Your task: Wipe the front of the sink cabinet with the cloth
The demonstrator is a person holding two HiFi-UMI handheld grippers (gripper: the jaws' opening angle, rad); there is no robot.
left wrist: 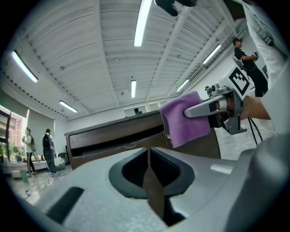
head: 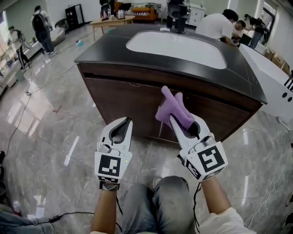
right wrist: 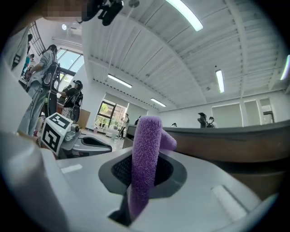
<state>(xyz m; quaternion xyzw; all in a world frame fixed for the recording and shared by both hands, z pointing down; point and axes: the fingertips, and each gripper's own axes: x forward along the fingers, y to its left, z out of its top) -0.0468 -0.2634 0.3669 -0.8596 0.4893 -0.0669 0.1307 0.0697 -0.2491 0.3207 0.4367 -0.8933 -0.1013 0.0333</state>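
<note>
The sink cabinet [head: 137, 98] has a dark brown wooden front, a black top and a white basin [head: 176, 48]. A purple cloth [head: 173, 109] stands up out of my right gripper [head: 174, 118], which is shut on it just before the cabinet front, right of middle. Whether the cloth touches the wood I cannot tell. The right gripper view has the cloth [right wrist: 146, 131] folded between the jaws, with the cabinet [right wrist: 235, 145] behind. My left gripper [head: 127, 120] is shut on nothing, lower left of the cloth, off the cabinet. Its view shows the cloth [left wrist: 183, 122] and the cabinet [left wrist: 113, 136].
A dark faucet [head: 177, 13] stands behind the basin. A white fixture [head: 274, 82] sits close on the right. Several people [head: 219, 25] are at the back, others [head: 42, 29] far left by a wooden table [head: 110, 22]. A cable [head: 27, 109] crosses the glossy floor. My knees [head: 158, 205] are below.
</note>
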